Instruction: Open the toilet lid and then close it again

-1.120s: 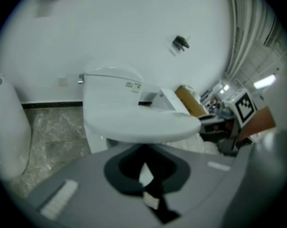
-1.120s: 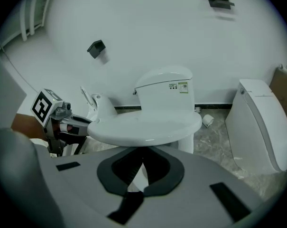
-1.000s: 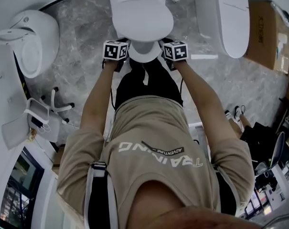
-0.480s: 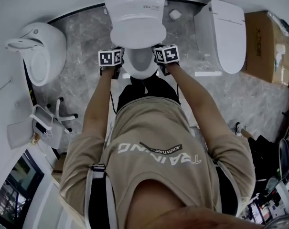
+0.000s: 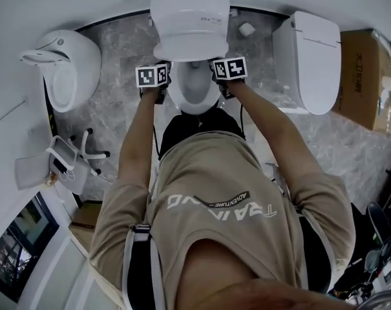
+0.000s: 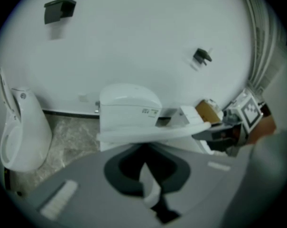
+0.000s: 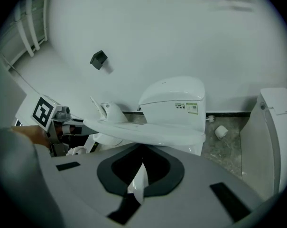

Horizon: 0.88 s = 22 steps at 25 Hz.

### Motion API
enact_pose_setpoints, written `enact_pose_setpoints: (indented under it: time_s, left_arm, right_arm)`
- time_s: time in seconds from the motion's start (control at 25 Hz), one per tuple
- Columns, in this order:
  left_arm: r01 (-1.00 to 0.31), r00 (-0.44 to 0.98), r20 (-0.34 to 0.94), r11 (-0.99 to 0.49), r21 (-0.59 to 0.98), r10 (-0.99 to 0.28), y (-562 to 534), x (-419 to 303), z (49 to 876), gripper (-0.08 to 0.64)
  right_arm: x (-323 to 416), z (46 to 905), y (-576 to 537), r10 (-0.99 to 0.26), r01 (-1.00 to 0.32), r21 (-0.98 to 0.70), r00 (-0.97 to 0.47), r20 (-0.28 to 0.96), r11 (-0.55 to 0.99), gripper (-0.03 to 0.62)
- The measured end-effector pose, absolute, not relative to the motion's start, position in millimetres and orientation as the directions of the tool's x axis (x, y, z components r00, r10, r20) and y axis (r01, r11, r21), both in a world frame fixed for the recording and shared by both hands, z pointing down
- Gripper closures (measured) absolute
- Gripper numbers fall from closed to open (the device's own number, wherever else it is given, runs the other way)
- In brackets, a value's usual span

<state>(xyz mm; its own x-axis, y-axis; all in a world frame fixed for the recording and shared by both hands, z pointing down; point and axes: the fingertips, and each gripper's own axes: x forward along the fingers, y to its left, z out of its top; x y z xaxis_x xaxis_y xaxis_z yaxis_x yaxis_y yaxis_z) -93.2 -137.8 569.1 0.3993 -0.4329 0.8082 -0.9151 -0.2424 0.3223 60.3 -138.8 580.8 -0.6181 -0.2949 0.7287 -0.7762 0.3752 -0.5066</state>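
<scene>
The white toilet (image 5: 194, 92) stands against the wall with its lid (image 5: 190, 41) lifted partway, so the open bowl shows beneath. My left gripper (image 5: 163, 76) is at the lid's left edge and my right gripper (image 5: 218, 73) is at its right edge. Seen from the left gripper view, the lid (image 6: 148, 133) is edge-on and tilted, and the right gripper's dark tip (image 6: 210, 133) sits under its rim. The right gripper view has the lid (image 7: 143, 129) with the left gripper (image 7: 67, 127) at its far edge. Both pairs of jaws are together, with nothing pinched between them.
A white urinal (image 5: 69, 70) hangs at the left. A second toilet (image 5: 311, 60) and a cardboard box (image 5: 369, 76) are at the right. A paper roll (image 5: 247, 29) lies on the marble floor. A white rack (image 5: 66, 163) stands at the lower left.
The lid has swung further up and more of the bowl shows. Both grippers have risen with it and moved toward the wall.
</scene>
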Motion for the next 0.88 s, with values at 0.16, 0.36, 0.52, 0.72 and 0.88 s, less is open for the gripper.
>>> enact_pose_setpoints:
  time_s: [0.16, 0.36, 0.52, 0.72, 0.88]
  left_arm:
    - [-0.918, 0.39, 0.8, -0.259, 0.3, -0.455, -167, -90, 562, 0.557]
    - [-0.91, 0.4, 0.784, -0.308, 0.277, -0.475, -198, -89, 552, 0.557]
    - [-0.902, 0.412, 0.782, -0.33, 0.278, -0.468, -222, -92, 548, 0.557]
    - [-0.897, 0.416, 0.767, -0.357, 0.26, -0.489, -253, -91, 540, 0.555]
    - [-0.895, 0.421, 0.766, -0.359, 0.264, -0.485, -268, -88, 538, 0.555]
  right_arm:
    - [60, 579, -167, -0.309, -0.778, -0.49, -0.614, 0.726, 0.394, 0.578]
    - [61, 570, -197, -0.323, -0.796, -0.435, -0.58, 0.748, 0.422, 0.578]
    - [60, 563, -219, -0.338, -0.791, -0.347, -0.551, 0.763, 0.504, 0.578]
    - [61, 554, -247, -0.341, -0.772, -0.301, -0.546, 0.765, 0.561, 0.578]
    - [65, 549, -263, -0.347, -0.775, -0.279, -0.531, 0.773, 0.567, 0.578]
